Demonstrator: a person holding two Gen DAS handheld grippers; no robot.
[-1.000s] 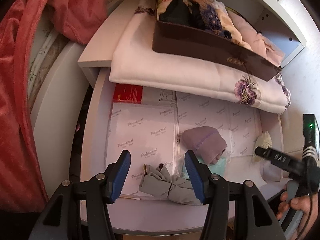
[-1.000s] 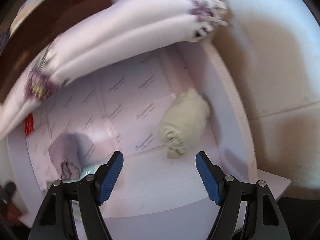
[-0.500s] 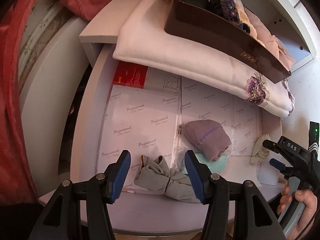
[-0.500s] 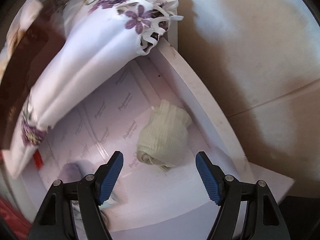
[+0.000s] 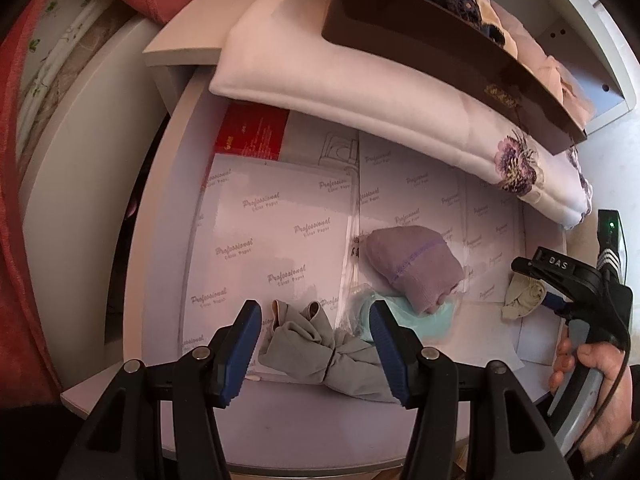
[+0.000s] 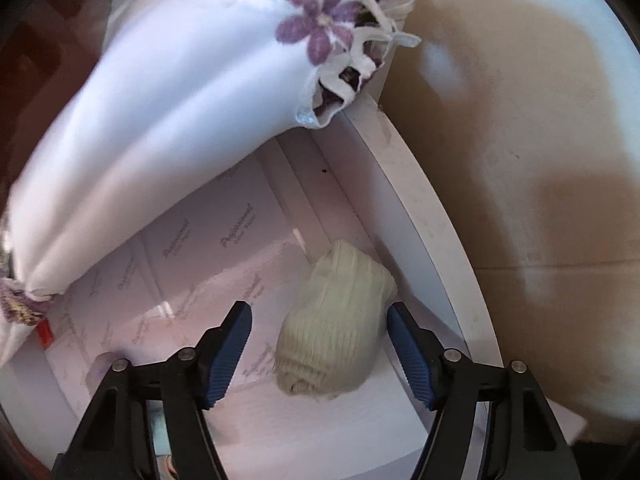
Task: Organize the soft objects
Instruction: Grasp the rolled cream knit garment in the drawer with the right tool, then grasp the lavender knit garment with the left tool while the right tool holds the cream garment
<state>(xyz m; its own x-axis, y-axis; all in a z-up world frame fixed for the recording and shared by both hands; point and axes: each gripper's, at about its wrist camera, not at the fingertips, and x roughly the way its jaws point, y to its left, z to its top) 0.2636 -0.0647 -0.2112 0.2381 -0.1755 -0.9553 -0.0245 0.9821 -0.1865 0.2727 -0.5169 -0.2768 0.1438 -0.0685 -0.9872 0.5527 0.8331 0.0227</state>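
In the right wrist view a cream rolled sock lies in the drawer's right corner, between the blue pads of my right gripper. Its jaws are closing and the left pad still stands clear of the sock. The left wrist view shows the same cream sock with the right gripper down over it. My left gripper hangs open just above a grey knotted cloth bundle. A purple rolled sock rests on a teal item to its right.
The white drawer is lined with printed paper sheets. A folded white cloth with purple flowers overhangs its back, with a brown box of fabrics on top. Red cloth hangs at the left. A cotton swab lies near the front.
The right gripper has come down and over the cream sock, which now sits between its fingers, and the jaws have narrowed a little. The left gripper has stayed over the grey bundle.
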